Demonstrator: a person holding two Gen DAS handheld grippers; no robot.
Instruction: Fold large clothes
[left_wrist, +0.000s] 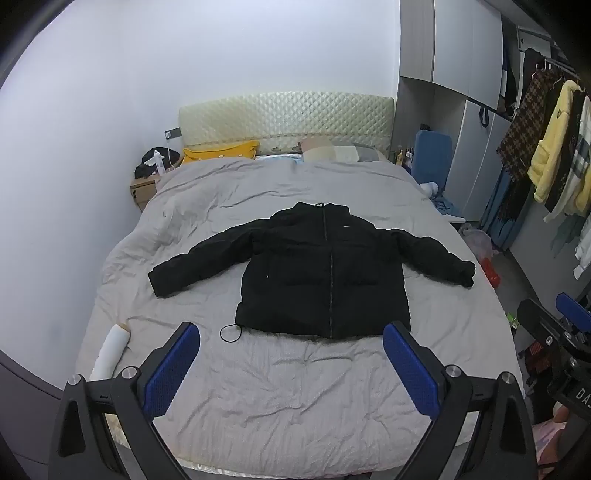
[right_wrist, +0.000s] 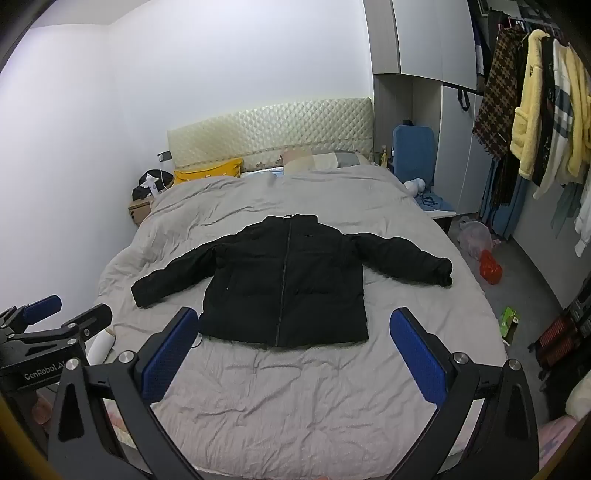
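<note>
Left wrist view: black puffer jacket (left_wrist: 325, 273) is lying flat, front up, zipped, sleeves spread, on the grey-quilted bed (left_wrist: 295, 387). Left tongs (left_wrist: 291, 365) are hovering short of the jacket's hem, blue pads wide apart, gripping nothing.

Right wrist view: right tongs (right_wrist: 290, 354) are likewise spread and empty, near the hem of the jacket (right_wrist: 288, 280). Likely first fold: each sleeve across the chest. Advise pinching at the cuff, lifting clear of the quilt, keeping the padding smooth.
</note>
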